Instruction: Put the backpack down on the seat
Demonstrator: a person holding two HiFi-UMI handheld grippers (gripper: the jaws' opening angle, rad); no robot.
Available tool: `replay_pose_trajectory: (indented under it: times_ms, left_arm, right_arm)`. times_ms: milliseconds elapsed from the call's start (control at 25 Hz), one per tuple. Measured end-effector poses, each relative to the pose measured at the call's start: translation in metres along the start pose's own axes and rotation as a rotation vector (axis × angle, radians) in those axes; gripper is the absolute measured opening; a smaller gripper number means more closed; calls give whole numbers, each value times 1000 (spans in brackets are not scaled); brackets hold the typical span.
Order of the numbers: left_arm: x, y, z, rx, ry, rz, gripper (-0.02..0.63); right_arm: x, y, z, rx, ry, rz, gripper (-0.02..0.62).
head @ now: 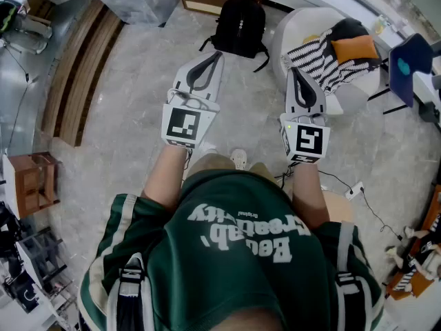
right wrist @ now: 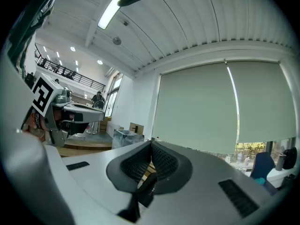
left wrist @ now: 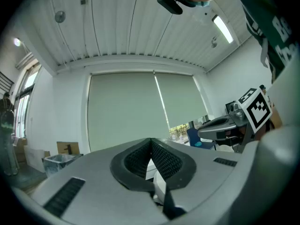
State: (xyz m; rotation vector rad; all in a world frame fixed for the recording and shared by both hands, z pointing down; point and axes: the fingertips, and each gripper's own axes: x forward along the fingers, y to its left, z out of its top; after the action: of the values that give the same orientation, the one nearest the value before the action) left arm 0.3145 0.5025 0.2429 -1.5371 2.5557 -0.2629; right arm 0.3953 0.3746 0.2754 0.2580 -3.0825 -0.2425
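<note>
Ahead, backpack (head: 239, 25) beyond left tool (head: 216, 55)

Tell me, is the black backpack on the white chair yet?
Not on it. The backpack stands on the floor beside the chair, which holds a striped cloth and an orange cushion.

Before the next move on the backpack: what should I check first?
1. Left gripper empty: ok, fingers shut on nothing.
2. Right gripper empty: ok, also shut.
3. Fingers open for a grasp: not ok, both pairs closed.
4. Backpack located: ok, on the floor ahead, untouched.
5. Top handle reachable: cannot tell, not made out from here.
6. Seat free: not ok, striped cloth and orange cushion lie on it.
</note>
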Motion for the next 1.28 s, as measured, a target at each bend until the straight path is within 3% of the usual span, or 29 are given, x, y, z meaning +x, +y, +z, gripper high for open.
replay_pose_trajectory:
  times_ms: [600,760,960,1280]
  left_arm:
    - [9,0,2,10,8,24,18]
    - [12,5,-2,-46,34,24,18]
    - [29,24,-9,-69,32,23,18]
    - [85,84,-41,-17,57,13,18]
  right_arm:
    - [2,-15,-6,18,-10,9,34]
    - [6,-16,-5,6,-18,19,34]
    - [30,-22,-11,-26,-9,14,34]
    - [109,-28,-21,-16,36,0,34]
